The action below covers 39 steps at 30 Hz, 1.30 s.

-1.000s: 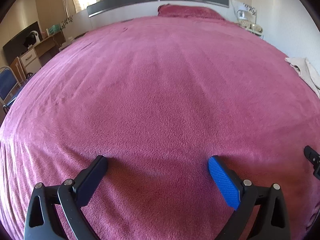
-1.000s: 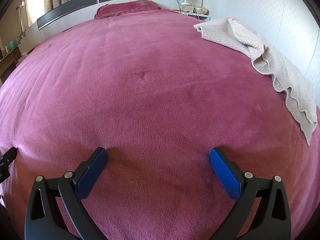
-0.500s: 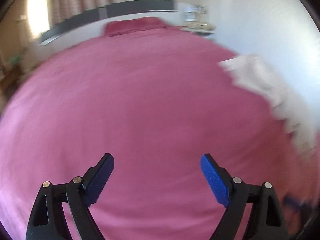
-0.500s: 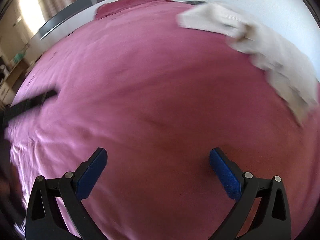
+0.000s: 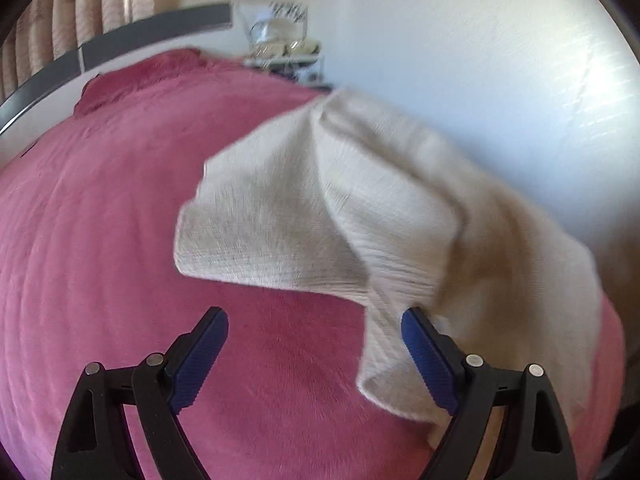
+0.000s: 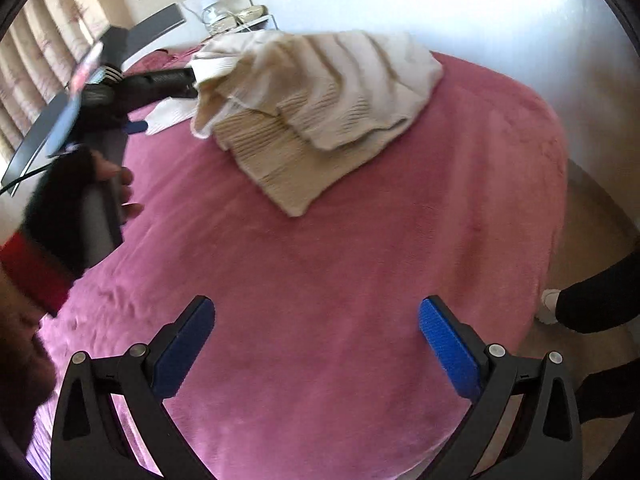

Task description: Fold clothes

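Fingers [image 5: 424, 360] of the left gripper [image 5: 316, 356] touch the sweater [image 5: 360, 216].

Left wrist view: low over the bed [image 5: 100, 240], close, facing the sweater [image 5: 360, 220] near the right edge. Right wrist view: further back, facing that edge. Shared: sweater [image 6: 320, 100], headboard [image 5: 152, 32], nightstand [image 5: 288, 52]

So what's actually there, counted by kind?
Cream knitted garment: 1
Pink bed cover: 1
Pink pillow: 1
Hand-held grippers: 2, the left gripper and the right gripper, both open
Total: 5
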Motion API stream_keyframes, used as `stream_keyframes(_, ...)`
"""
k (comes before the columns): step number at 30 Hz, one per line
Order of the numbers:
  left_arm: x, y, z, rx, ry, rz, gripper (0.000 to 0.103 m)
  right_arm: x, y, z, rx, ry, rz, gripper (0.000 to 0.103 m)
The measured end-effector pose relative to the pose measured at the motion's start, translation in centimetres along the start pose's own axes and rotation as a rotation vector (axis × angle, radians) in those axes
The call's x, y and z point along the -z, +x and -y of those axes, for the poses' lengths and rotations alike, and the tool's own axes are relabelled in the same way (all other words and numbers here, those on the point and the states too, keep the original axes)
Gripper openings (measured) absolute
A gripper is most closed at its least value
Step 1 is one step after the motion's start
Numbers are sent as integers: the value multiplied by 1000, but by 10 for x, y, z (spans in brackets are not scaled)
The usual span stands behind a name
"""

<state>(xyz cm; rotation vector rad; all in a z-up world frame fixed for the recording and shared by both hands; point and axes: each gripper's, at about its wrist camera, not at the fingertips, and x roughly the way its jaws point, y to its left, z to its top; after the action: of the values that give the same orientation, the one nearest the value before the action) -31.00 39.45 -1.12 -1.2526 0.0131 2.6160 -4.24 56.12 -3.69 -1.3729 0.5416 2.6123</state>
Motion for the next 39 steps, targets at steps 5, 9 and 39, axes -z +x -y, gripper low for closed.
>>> stream_keyframes(5, 7, -12, -3, 82, -14, 48, 90, -6, 6, 19, -7, 56, 5, 103)
stream_keyframes(9, 5, -20, 0, 123, 8, 83, 90, -5, 5, 22, -13, 75, 33, 103)
stream_keyframes(39, -105, -262, -119, 787, -258, 201, 5, -74, -10, 28, -362, 348, 36, 103)
